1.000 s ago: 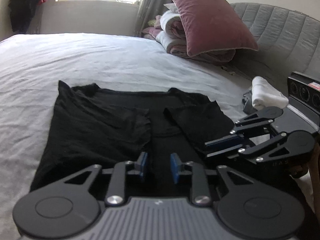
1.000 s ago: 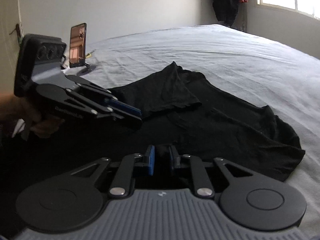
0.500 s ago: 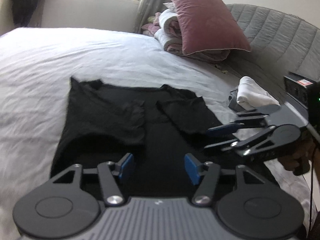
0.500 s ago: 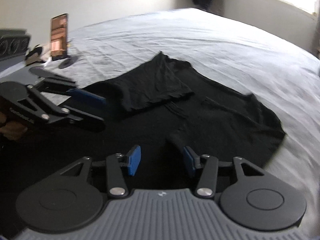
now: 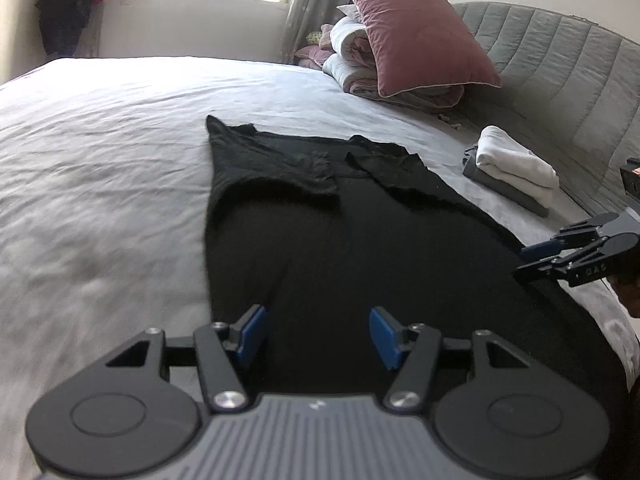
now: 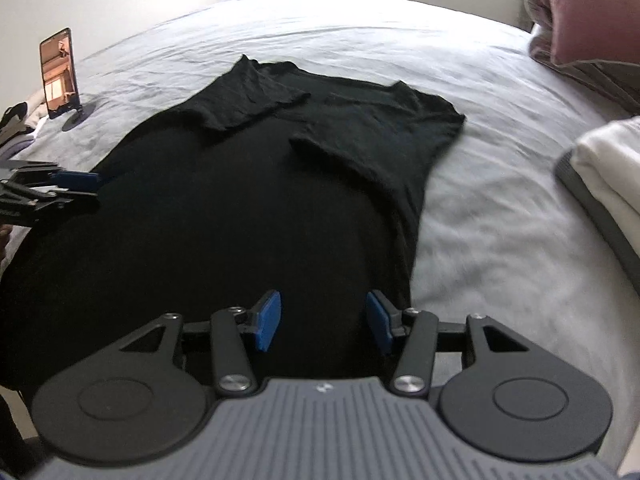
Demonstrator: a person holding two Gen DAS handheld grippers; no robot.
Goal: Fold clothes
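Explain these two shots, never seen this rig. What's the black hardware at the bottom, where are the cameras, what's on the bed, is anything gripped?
There is no robot here. A person holds a two-finger gripper in each hand, and each carries a fisheye camera that looks along its own fingers.

One view is from the left gripper, with the right gripper seen at its right edge. The other view is from the right gripper, with the left one at its left edge. The blue pads are the fingertips.

A black t-shirt lies flat on the white bedsheet, both sleeves folded in over the chest. Beside it sits a stack of folded clothes. A pink pillow rests on rolled bedding by the grey headboard, and a phone on a stand is at the far side.

Nothing is gripped. Both pairs of jaws stand open with no cloth between them.
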